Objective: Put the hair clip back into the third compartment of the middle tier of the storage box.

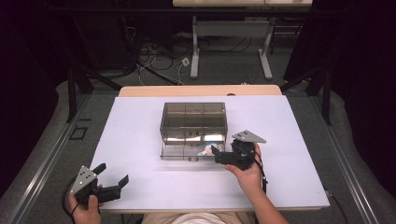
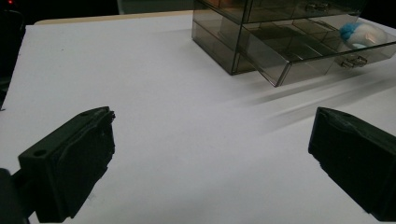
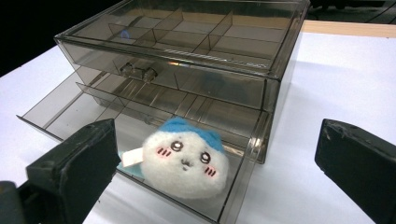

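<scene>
A smoky clear drawer box (image 1: 194, 116) stands in the middle of the white table (image 1: 135, 140). Its lower drawer (image 3: 88, 105) is pulled out toward me. A small white plush toy (image 3: 187, 161) with a blue top and a drawn face lies in the right end of that drawer, also seen as the plush toy (image 2: 362, 33) in the left gripper view. My right gripper (image 3: 217, 144) hovers just in front of the drawer's right end, open, its jaws wide on either side of the toy without touching it. My left gripper (image 1: 112, 173) rests near the table's front left corner, open and holding nothing.
The upper drawer (image 3: 140, 70) is pushed in, with a small handle on its front. Beyond the table's far wooden edge (image 1: 201, 90) lie floor cables and the legs of another desk (image 1: 231, 46). Dark curtains flank both sides.
</scene>
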